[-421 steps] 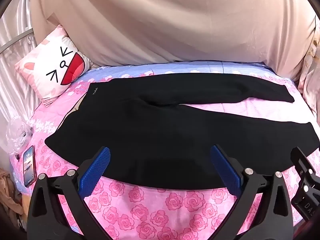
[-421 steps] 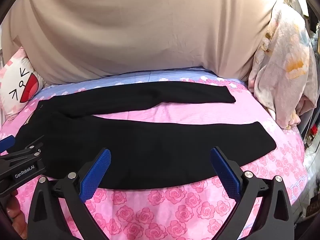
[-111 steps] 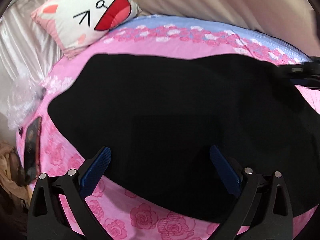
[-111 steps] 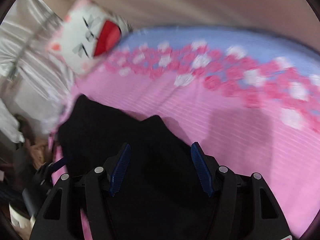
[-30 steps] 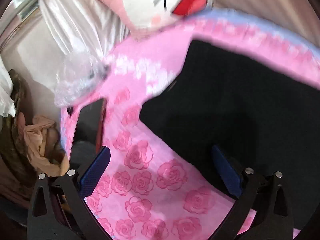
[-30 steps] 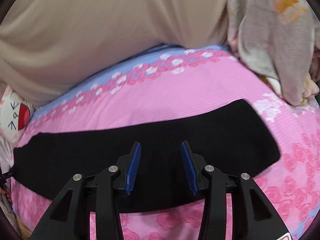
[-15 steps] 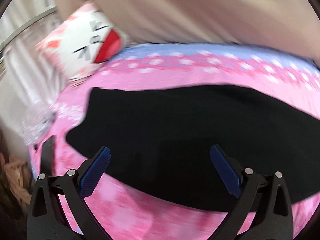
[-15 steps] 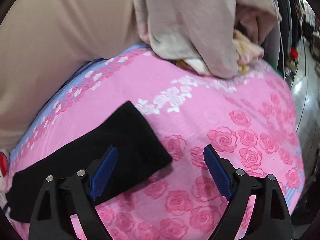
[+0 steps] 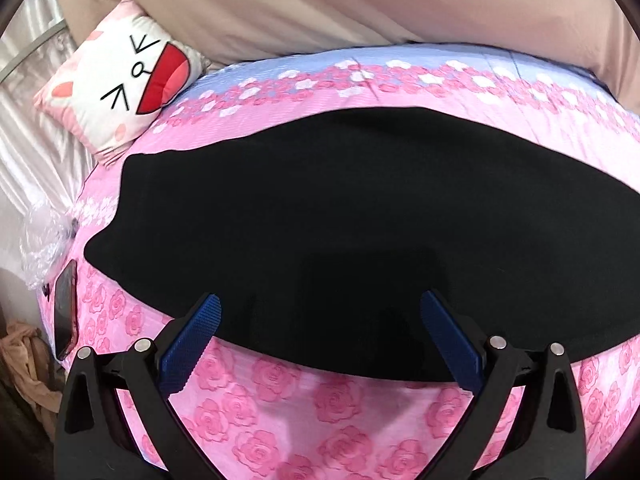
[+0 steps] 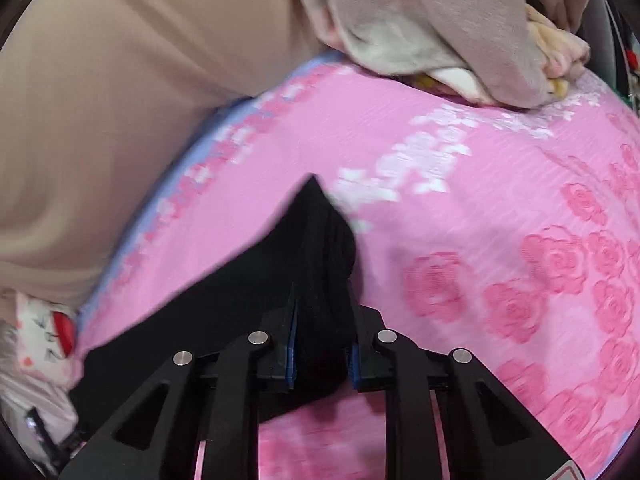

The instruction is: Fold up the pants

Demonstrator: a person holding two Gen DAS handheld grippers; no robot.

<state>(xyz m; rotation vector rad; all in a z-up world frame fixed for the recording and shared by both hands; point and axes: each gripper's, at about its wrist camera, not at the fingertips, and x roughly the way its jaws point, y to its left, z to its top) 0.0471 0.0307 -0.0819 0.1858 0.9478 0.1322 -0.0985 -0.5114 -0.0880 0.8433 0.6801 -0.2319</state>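
While the black pants lie flat on the pink rose-print bedspread with their long axis running left to right, the two tools sit at opposite ends of that axis. The right gripper is clenched on the hem end of the pants, the cloth bunched between its blue pads and standing up in a peak beyond the tips, with the rest of the garment trailing away to the left. The left gripper is released, its blue pads spread wide over the near edge of the cloth toward the waist end, holding nothing.

What the coming fold seems to turn on is that direction: the waist end lies to the left of the held hem, along the length of the pants, so the right hand is probably the one to carry its end across, while the left is nearer the waist and could pin or meet it there.

By count there is one pair of pants, two grippers, one cartoon-face cushion at the far left, one phone at the left edge beside a crumpled clear bag, and a heap of pale bedding at the far right.
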